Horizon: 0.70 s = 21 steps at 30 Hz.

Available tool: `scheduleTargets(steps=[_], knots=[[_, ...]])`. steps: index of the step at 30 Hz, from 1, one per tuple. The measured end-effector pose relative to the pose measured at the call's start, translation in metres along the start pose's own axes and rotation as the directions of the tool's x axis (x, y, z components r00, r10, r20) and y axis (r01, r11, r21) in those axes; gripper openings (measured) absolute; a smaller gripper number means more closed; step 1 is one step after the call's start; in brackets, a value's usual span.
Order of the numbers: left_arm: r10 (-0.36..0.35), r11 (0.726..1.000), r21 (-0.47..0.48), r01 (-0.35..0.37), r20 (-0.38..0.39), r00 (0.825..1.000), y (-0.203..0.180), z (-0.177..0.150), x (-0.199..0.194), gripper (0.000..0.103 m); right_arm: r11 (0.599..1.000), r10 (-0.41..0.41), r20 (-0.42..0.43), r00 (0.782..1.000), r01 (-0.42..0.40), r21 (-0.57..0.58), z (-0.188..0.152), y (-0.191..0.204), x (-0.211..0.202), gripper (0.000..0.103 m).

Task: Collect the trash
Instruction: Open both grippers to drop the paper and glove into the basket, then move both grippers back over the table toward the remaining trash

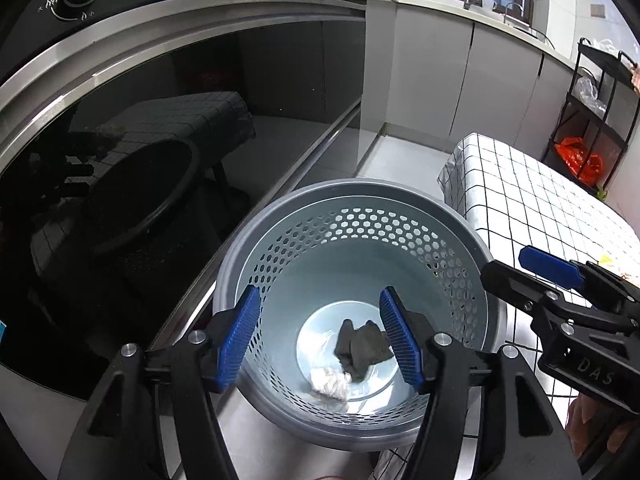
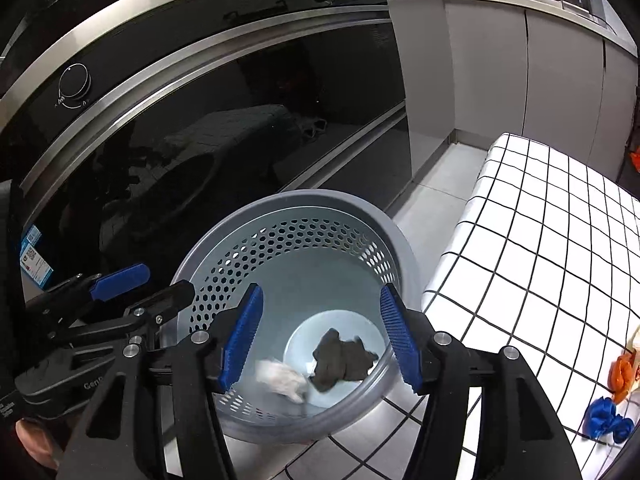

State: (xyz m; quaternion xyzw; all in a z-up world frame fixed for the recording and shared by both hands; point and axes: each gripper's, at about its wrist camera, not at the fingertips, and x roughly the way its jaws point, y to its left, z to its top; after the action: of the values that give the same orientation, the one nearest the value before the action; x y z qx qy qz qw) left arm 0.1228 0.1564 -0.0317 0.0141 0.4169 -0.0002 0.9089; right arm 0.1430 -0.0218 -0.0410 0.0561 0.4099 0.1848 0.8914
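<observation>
The trash is lying at the bottom of a round grey plastic bin (image 1: 360, 208) with a perforated wall: a dark grey crumpled piece (image 1: 362, 346) and a white crumpled paper ball (image 1: 330, 383) just beside it. In the left wrist view, the left gripper (image 1: 320, 342) is hanging over the bin mouth, pointing down into it, its blue jaws standing spread with nothing between them. A black glass oven door (image 1: 140, 184) is standing to the left, a table with a white checked cloth (image 1: 532, 200) to the right. The right gripper (image 1: 516, 268) is reaching in from the right, with "DAS" readable on its body.

In the right wrist view, the right gripper (image 2: 322, 342) is also spread and empty above the bin (image 2: 304, 204). The white ball (image 2: 280, 378) is looking blurred beside the dark piece (image 2: 342, 362). The left gripper (image 2: 148, 286) is showing at the left, with a blue label (image 2: 35, 258) on the oven behind it, too small to read.
</observation>
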Motion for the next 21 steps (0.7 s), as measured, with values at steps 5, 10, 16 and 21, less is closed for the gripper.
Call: scheduleTargets(steps=[5, 10, 16, 21], knots=[[0.005, 1.000, 0.003, -0.005, 0.002, 1.000, -0.001, -0.001, 0.000, 0.062, 1.000, -0.006, -0.001, 1.000, 0.006, 0.007, -0.003, 0.000, -0.002, 0.059], [0.010, 1.000, 0.000, -0.010, 0.019, 1.000, -0.001, -0.001, -0.005, 0.062, 1.000, -0.022, 0.015, 1.000, 0.022, 0.022, -0.010, -0.005, -0.013, 0.059], [0.016, 1.000, 0.011, -0.016, 0.043, 0.999, -0.008, -0.002, -0.012, 0.063, 0.996, -0.077, 0.030, 0.997, 0.076, 0.045, -0.035, -0.020, -0.040, 0.059], [0.000, 1.000, 0.011, -0.001, 0.061, 0.998, -0.017, -0.001, -0.017, 0.064, 0.988, -0.134, 0.027, 0.991, 0.132, 0.085, -0.052, -0.043, -0.063, 0.059]])
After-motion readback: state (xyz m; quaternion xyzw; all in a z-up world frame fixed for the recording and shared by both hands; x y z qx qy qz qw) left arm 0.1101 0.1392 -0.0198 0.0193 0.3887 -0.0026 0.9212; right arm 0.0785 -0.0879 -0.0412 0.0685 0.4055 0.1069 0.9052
